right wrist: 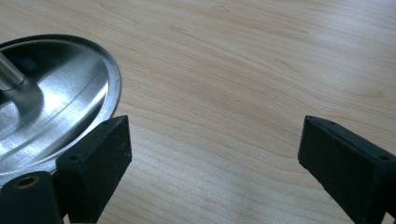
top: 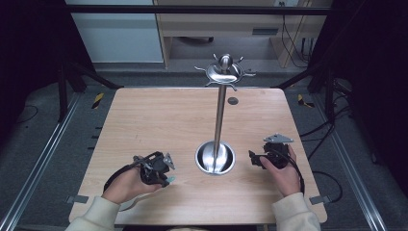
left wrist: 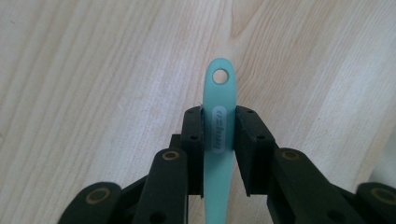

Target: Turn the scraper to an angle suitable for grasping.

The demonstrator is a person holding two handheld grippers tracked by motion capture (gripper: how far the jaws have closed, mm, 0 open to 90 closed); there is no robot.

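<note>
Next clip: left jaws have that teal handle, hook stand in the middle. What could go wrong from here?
1. The left gripper pinches the teal handle on its narrow edges; it might twist or slip.
2. The hanging hole is small and the stand's hooks thin; a miss is likely.
3. Bumping the pole might rock the stand.

The utensil stand [top: 219,115] rises from the counter [top: 159,115] between the two hand-held grippers, its round base [top: 215,158] just right of the left hand-held gripper [top: 166,180] and just left of the right hand-held gripper [top: 253,158]. The hook ring [top: 224,72] at the pole's top lies well beyond both. The handle [left wrist: 219,121] sits clamped between the left hand-held gripper's pads, its holed end [left wrist: 219,76] sticking out past them, above the counter.
</note>
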